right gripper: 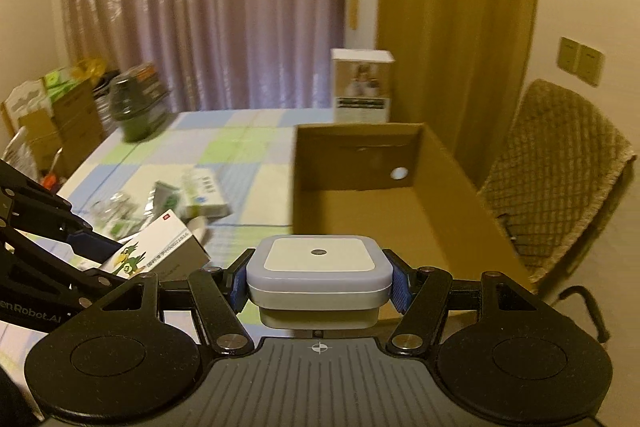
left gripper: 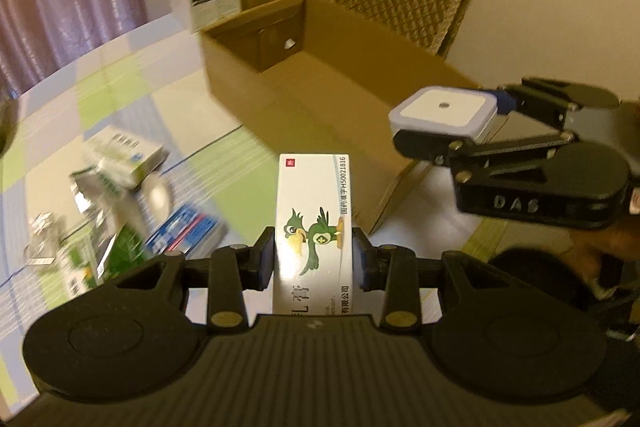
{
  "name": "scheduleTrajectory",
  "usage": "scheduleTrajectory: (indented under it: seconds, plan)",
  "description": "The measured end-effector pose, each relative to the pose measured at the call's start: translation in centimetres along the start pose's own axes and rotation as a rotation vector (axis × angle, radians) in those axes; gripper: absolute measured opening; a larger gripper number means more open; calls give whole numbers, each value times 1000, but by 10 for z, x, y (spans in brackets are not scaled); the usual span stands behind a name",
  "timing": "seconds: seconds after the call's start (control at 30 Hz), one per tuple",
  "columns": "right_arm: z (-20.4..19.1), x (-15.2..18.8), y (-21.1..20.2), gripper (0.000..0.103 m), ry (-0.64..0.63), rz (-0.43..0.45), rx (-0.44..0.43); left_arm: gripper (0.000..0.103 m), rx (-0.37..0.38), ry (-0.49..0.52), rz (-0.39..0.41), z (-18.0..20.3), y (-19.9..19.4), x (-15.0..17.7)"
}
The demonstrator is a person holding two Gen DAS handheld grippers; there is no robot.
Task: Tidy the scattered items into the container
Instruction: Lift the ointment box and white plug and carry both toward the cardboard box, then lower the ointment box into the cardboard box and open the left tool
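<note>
My left gripper (left gripper: 314,259) is shut on a white medicine box with a green bird (left gripper: 314,223), held above the table in front of the open cardboard box (left gripper: 240,67). My right gripper (right gripper: 319,283) is shut on a white square night light (right gripper: 319,267), held over the near edge of the cardboard box (right gripper: 360,155). In the left wrist view the night light (left gripper: 444,111) and the right gripper (left gripper: 452,119) hang over the box's right side. The bird box (right gripper: 160,251) shows at the left of the right wrist view. The cardboard box looks empty inside.
Several medicine boxes and foil packs (left gripper: 120,187) lie scattered on the checked tablecloth (right gripper: 224,151) left of the cardboard box. A tall white carton (right gripper: 362,85) stands behind it. A quilted chair (right gripper: 560,167) is at the right, a dark pot (right gripper: 136,107) at the far left.
</note>
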State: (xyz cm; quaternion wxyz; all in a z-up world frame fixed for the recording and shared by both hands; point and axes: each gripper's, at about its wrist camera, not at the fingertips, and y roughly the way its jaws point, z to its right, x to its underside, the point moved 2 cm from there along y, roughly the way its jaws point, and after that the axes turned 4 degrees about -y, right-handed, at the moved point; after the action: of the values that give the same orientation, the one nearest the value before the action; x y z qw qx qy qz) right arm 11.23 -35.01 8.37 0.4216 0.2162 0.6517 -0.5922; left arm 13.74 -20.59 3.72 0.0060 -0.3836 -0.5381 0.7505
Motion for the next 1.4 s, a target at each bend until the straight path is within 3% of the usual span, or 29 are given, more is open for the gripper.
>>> scheduleTrajectory:
  seconds: [0.4,0.63,1.0,1.4]
  plan:
    - [67,-10,15,67,35,3,78,33,43,-49,20,28,43,-64]
    - [84,-11,31,67,36,-10,86,33,46,-185,20,27,64,-83]
    - [98,-9,52,67,37,-23,82,33,42,-522,51,7,94,-101]
    - [105,-1,71,67,32,-48,75,33,11,-599,34,5,120,-102]
